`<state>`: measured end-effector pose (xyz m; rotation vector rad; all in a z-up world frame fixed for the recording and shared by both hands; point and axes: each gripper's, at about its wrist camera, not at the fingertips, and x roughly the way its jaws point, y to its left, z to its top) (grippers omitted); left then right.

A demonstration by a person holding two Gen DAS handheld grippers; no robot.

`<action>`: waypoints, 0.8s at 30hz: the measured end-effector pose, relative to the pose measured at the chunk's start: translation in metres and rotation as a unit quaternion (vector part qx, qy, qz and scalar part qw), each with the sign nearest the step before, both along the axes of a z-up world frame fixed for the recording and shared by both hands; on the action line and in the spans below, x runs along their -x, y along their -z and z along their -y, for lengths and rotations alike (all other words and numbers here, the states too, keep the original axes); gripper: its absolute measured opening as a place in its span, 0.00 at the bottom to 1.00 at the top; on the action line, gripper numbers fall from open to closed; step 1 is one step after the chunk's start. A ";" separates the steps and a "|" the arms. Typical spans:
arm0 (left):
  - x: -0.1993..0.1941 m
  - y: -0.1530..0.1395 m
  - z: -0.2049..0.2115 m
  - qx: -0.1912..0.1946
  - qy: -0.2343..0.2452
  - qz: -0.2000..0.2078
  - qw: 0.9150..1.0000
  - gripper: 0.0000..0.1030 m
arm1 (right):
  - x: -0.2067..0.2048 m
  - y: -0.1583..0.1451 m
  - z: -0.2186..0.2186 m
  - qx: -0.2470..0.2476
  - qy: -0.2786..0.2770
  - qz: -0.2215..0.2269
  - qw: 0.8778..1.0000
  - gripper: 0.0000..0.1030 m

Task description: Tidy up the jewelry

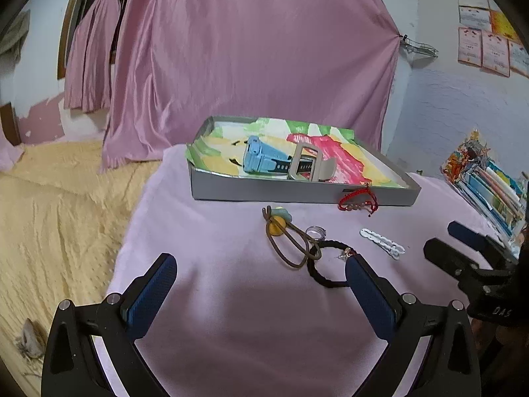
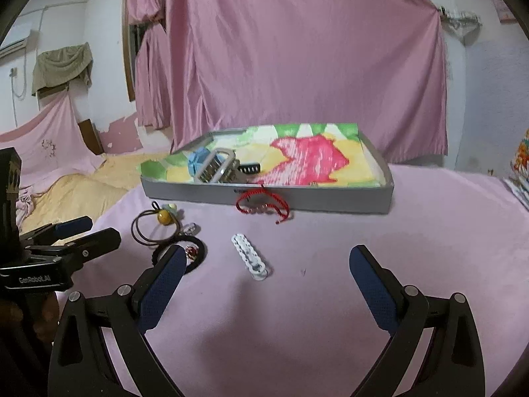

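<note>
A grey shallow box [image 1: 297, 193] [image 2: 330, 203] with a colourful lining sits on the pink cloth and holds a blue watch [image 1: 261, 158] [image 2: 198, 162] and a grey hair claw [image 1: 307, 163] [image 2: 216, 165]. In front of it lie a red string bracelet [image 1: 358, 200] [image 2: 263, 203], a brown hair tie with a yellow bead [image 1: 284, 235] [image 2: 158, 221], a clear ring [image 1: 315, 231], a black hair tie [image 1: 325, 264] [image 2: 198, 254] and a white clip [image 1: 382, 243] [image 2: 249, 256]. My left gripper [image 1: 261, 264] is open and empty, just short of the ties. My right gripper [image 2: 267, 261] is open and empty over the white clip.
The pink cloth [image 1: 231, 297] covers a table whose left edge drops to a yellow bedspread [image 1: 56, 198]. A pink curtain [image 1: 251, 49] hangs behind the box. A stack of books [image 1: 489, 178] lies at the right. Each gripper shows in the other's view: right [image 1: 463, 251], left [image 2: 79, 235].
</note>
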<state>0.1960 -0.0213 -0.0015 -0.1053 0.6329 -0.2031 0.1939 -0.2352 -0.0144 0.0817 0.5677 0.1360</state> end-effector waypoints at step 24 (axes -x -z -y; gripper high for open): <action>-0.042 0.009 0.005 0.063 0.008 -0.078 0.995 0.59 | -0.039 0.016 -0.016 0.003 -0.028 -0.101 0.995 0.67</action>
